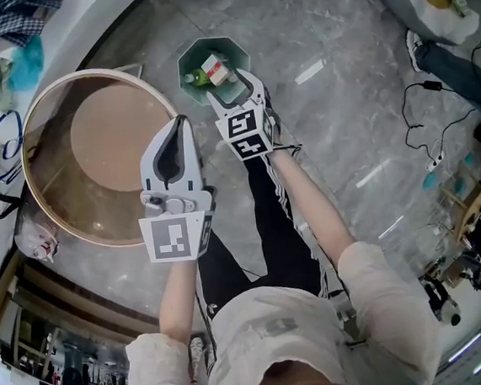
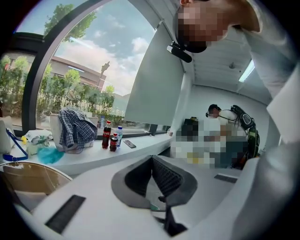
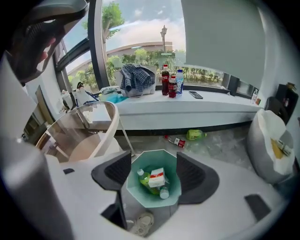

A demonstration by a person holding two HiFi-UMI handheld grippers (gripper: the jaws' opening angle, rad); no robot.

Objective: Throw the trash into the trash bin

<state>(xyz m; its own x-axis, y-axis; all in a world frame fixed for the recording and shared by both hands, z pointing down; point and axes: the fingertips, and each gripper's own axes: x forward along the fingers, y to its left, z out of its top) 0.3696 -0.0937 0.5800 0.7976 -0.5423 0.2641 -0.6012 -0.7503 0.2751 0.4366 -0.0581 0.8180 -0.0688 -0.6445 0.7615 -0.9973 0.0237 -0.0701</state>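
**Left gripper** (image 1: 180, 125): jaws closed together with nothing between them. It is held over the near edge of the table, tips pointing away from the person.

**Right gripper** (image 3: 153, 161): jaws spread wide and empty. It hangs above the bin, which shows between the two pads from well below (no contact).

**Bin** (image 3: 136, 186): teal, eight-sided, open-topped. It stands on the floor just beside the table and near the person's shoe (image 3: 139, 224).

**Bin contents:**
- One green bottle (image 3: 145, 178), lying down.
- One white carton (image 3: 156, 177) with a red band, resting on top of the green bottle.
- One clear bottle (image 3: 164, 193) with a white cap, at the near side. Nothing more can be made out beneath them.

**Loose trash** (right gripper view):
- One red-labelled bottle (image 3: 177, 141), on its side on the floor at the foot of the window wall.
- One crushed green bottle (image 3: 196, 135), just beside it. Both are well apart from the bin.

**Table** (image 1: 85, 74): round, with a glass top and a pale rim, to the left of the bin.

**Floor** (image 1: 335, 119): grey marbled tile.

**Sill** (image 3: 220, 110): white and curved, running under the window. It holds:
- A checked shirt (image 3: 137, 77).
- Cola bottles (image 3: 165, 79), upright in a close group.
- A phone (image 3: 196, 95), lying flat further right.
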